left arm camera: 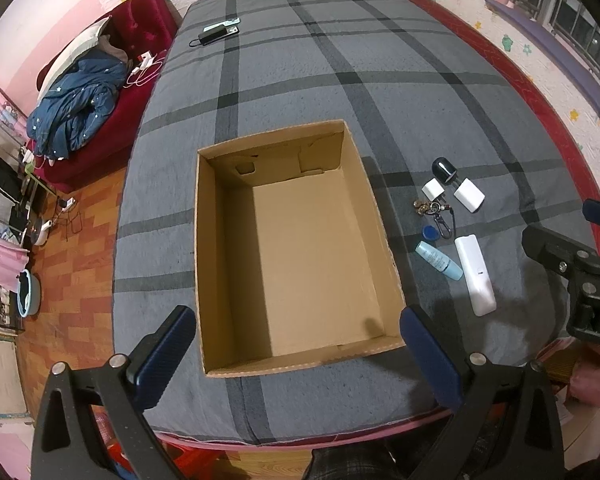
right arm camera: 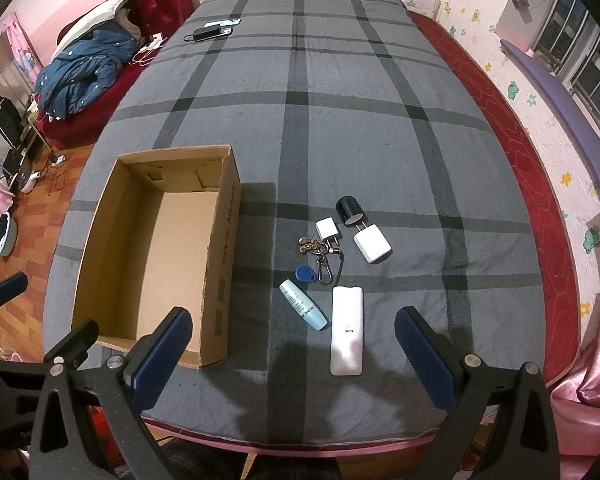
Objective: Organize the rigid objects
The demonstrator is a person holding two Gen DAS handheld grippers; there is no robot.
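Observation:
An empty cardboard box (left arm camera: 210, 264) (right arm camera: 100, 264) lies open on the grey plaid bed cover (left arm camera: 300, 80) (right arm camera: 380, 140). To its right sit a white remote (left arm camera: 475, 276) (right arm camera: 347, 330), a light blue tube (left arm camera: 439, 260) (right arm camera: 303, 310), a blue key fob (left arm camera: 431, 233) (right arm camera: 302, 271) on a keyring with keys (right arm camera: 320, 254), two white chargers (left arm camera: 469, 195) (right arm camera: 372, 243) (right arm camera: 327, 230) and a black round plug (left arm camera: 444, 170) (right arm camera: 349, 209). My left gripper (left arm camera: 296, 354) hovers open over the box's near edge. My right gripper (right arm camera: 292, 350) hovers open above the remote and tube, holding nothing.
A black power bank (left arm camera: 214, 35) (right arm camera: 208, 33) and a phone (right arm camera: 223, 23) lie at the bed's far left. A red sofa (left arm camera: 100, 128) with a blue jacket (right arm camera: 80, 76) stands left of the bed. A red quilt (right arm camera: 520, 184) borders the right side.

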